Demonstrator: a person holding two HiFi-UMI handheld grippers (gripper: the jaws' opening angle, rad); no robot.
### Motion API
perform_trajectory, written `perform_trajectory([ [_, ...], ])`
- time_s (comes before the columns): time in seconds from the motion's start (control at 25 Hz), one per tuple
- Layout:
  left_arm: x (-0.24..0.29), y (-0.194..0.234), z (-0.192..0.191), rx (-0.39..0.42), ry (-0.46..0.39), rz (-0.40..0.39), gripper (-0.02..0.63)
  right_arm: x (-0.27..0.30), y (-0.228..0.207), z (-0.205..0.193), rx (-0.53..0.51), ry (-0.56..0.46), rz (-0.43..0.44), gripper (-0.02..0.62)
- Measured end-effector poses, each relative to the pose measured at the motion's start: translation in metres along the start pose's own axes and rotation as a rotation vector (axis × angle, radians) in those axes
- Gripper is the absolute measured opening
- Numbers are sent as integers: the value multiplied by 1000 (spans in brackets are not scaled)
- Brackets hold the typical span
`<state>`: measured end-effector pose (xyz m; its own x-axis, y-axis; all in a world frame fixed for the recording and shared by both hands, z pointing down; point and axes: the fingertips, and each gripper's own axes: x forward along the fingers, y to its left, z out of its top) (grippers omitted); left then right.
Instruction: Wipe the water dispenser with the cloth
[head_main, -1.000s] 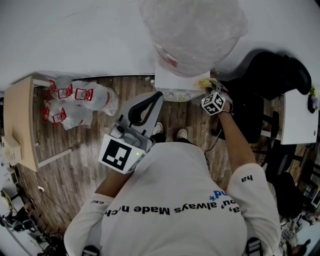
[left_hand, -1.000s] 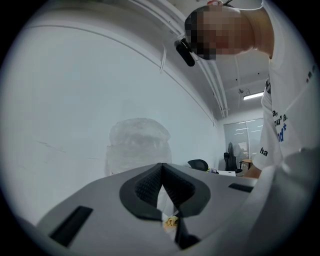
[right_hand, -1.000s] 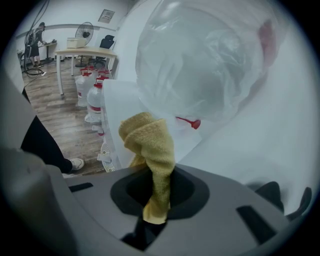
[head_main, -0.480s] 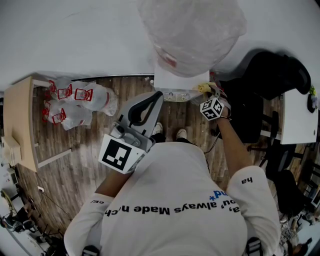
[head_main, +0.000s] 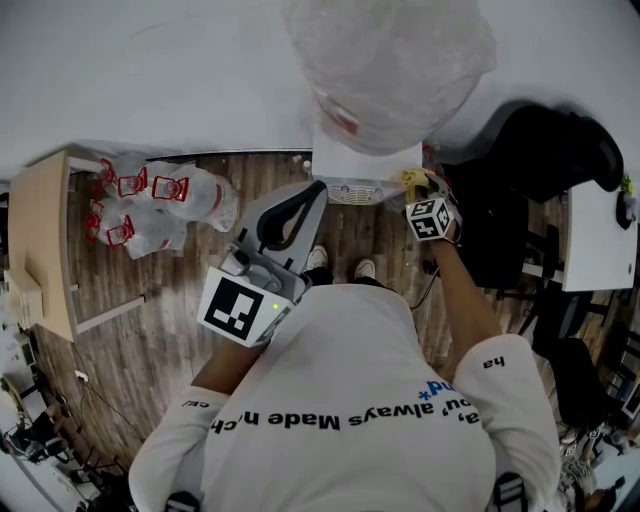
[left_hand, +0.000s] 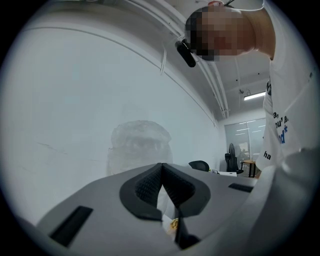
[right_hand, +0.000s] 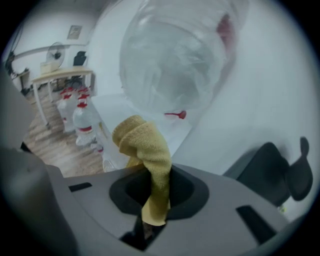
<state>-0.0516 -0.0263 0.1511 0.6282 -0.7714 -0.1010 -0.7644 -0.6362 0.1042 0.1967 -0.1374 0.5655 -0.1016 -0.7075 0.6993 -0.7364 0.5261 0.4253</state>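
Far L on the head view: wooden table (head_main: 40, 240) by the wall, then bagged water bottles (head_main: 160, 205) w/ red labels on the wood floor (head_main: 150, 320). My L gripper (head_main: 300, 205) is held up in front of my chest, apart from the dispenser. In its own view the jaws are pressed together w/ nothing between them. Centre: water dispenser (head_main: 365, 160), a white boxy top against the white wall w/ a slotted grille at its front. A big clear upturned bottle (head_main: 385, 60) sits on it, crinkly-looking, w/ a red mark. The cloth (head_main: 413, 178) is yellow, terry-type, bunched at the dispenser's front-right corner. My R gripper (head_main: 422, 192) has it clamped. In the R gripper view the jaws pinch the fabric mid-fold; the upper part flops over to the L above them and the lower end hangs below. Can't tell if the cloth actually touches the white top. Right of that: black office chair (head_main: 550, 150) just beside the dispenser on the R gripper's side, then a white desk (head_main: 595, 240) at the far R edge.
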Motion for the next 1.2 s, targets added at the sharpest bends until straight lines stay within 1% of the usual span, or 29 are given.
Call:
perform_trajectory([
  [0.08,-3,3,1,0,2,8,18,-10,-7,4,123,-23,-34,60],
  [0.16,-7,7,0,-1,5,20,18,-21,-7,13,196,-57,-54,61],
  [0.32,-12,13,-3,-4,14,35,18,-43,9,43,262,-144,-52,61],
  [0.44,-17,19,-3,-4,17,39,18,-49,33,62,288,-175,-21,61],
  [0.6,-22,25,-4,-5,19,46,18,-53,68,87,280,-212,33,61],
  [0.92,-35,35,-5,-11,23,57,18,-52,131,123,236,-228,127,61],
  [1.2,-45,45,-7,-12,29,69,18,-39,176,146,204,-227,193,61],
])
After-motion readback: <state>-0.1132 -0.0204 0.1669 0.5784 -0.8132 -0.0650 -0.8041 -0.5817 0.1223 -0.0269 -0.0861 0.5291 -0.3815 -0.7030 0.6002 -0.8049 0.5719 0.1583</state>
